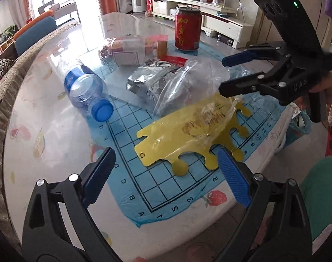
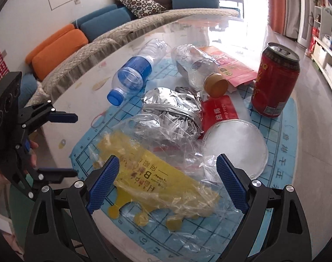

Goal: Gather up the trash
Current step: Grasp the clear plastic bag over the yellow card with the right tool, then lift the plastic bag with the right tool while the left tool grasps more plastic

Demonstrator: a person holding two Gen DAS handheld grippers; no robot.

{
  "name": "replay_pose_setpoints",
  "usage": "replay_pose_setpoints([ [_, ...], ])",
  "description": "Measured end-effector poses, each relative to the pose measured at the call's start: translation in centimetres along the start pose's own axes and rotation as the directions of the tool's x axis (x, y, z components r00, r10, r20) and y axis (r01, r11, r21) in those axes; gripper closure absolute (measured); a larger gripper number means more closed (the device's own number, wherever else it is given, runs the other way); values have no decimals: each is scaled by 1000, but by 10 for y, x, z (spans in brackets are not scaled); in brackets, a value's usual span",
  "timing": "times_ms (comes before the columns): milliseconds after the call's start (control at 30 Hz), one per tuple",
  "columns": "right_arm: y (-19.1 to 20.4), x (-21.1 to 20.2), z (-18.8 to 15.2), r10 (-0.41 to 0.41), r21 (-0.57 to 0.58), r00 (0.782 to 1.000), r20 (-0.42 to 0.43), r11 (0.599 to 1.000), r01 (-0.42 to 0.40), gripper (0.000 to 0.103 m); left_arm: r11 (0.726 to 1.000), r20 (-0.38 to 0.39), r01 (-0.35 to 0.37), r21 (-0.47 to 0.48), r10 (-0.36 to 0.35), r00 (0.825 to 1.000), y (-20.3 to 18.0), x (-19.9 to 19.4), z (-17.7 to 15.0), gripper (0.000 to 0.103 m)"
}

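Both grippers hang over a round table (image 1: pixel 28 118) littered with trash, and each stands wide open with nothing between its blue pads.

In the left wrist view, the left gripper (image 1: pixel 166 174) frames the near edge of a blue grid mat (image 1: pixel 157 185). Between its fingers, toward 12 o'clock, lies a yellow cut-out card (image 1: pixel 166 144) with a crumpled clear plastic bag (image 1: pixel 187 80) draped over its far end. At 10 o'clock from the card a clear water bottle (image 1: pixel 85 89) with a blue label and blue cap lies on its side. Beyond the bag sits a crushed silver foil packet (image 1: pixel 144 80), and past that a second clear bottle (image 1: pixel 124 50) with a brown cap, also lying down. A red drink can (image 1: pixel 187 29) stands upright at 12 o'clock, near the mat's far edge. The right gripper (image 1: pixel 235 74) reaches in from 2 o'clock, its fingers spread just above the plastic bag, touching nothing that I can make out.

In the right wrist view, the right gripper (image 2: pixel 168 181) hovers over the same yellow card (image 2: pixel 148 174) and bag (image 2: pixel 183 152). A round white foil-rimmed lid (image 2: pixel 235 144) lies at 1 o'clock from it, a red packet (image 2: pixel 220 111) just beyond, partly under the foil packet (image 2: pixel 172 109). The can (image 2: pixel 275 78) stands at 2 o'clock. The left gripper (image 2: pixel 65 144) shows at 9 o'clock, empty, with 2 fingers apart.
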State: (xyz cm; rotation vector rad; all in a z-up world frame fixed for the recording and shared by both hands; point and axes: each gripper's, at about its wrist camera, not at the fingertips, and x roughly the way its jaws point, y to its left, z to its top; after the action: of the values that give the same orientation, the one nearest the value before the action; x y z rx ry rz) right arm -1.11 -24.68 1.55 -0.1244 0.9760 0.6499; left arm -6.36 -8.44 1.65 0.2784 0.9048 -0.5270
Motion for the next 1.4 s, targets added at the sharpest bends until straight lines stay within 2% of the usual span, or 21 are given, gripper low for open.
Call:
replay_pose_setpoints([
  [200, 0, 19, -4, 40, -47, 997, -67, 998, -43, 13, 997, -30, 69, 17, -69, 997, 4, 28, -1, 11],
  [367, -4, 27, -11, 110, -65, 988, -110, 991, -118, 13, 993, -52, 121, 18, -120, 991, 1, 39, -6, 11],
  [433, -1, 29, -12, 122, -96, 984, -128, 986, -135, 13, 993, -56, 95, 68, -91, 994, -6, 39, -8, 10],
  [500, 2, 33, -11, 124, -127, 982, -144, 982, -142, 13, 990, -52, 86, 113, -80, 995, -12, 37, -8, 10],
  [733, 9, 46, -6, 109, -207, 981, -163, 968, -142, 12, 988, -57, 86, 131, -80, 995, -17, 42, 0, 8],
  [900, 28, 50, -13, 101, -328, 975, -198, 930, -163, 12, 987, -38, 95, 130, -90, 995, -17, 46, -1, 9],
  [1033, 40, 54, -18, 54, -401, 980, -193, 907, -128, 13, 986, -20, 98, 134, -96, 995, -17, 46, -3, 11],
  [1100, 41, 56, -17, 42, -411, 982, -183, 904, -115, 18, 985, -14, 101, 136, -100, 995, -18, 45, -2, 16],
  [1167, 41, 57, -14, 38, -408, 984, -176, 907, -107, 27, 984, -6, 105, 143, -105, 994, -20, 44, 0, 26],
  [1233, 41, 58, -12, 38, -408, 984, -174, 907, -107, 34, 982, 0, 112, 150, -114, 994, -23, 44, 3, 42],
  [1300, 42, 60, -10, 39, -408, 985, -166, 907, -105, 40, 982, -3, 119, 145, -120, 993, -24, 45, 5, 44],
  [1400, 35, 57, -4, 43, -381, 989, -145, 920, -96, 61, 982, -12, 116, 152, -116, 993, -26, 45, 7, 52],
])
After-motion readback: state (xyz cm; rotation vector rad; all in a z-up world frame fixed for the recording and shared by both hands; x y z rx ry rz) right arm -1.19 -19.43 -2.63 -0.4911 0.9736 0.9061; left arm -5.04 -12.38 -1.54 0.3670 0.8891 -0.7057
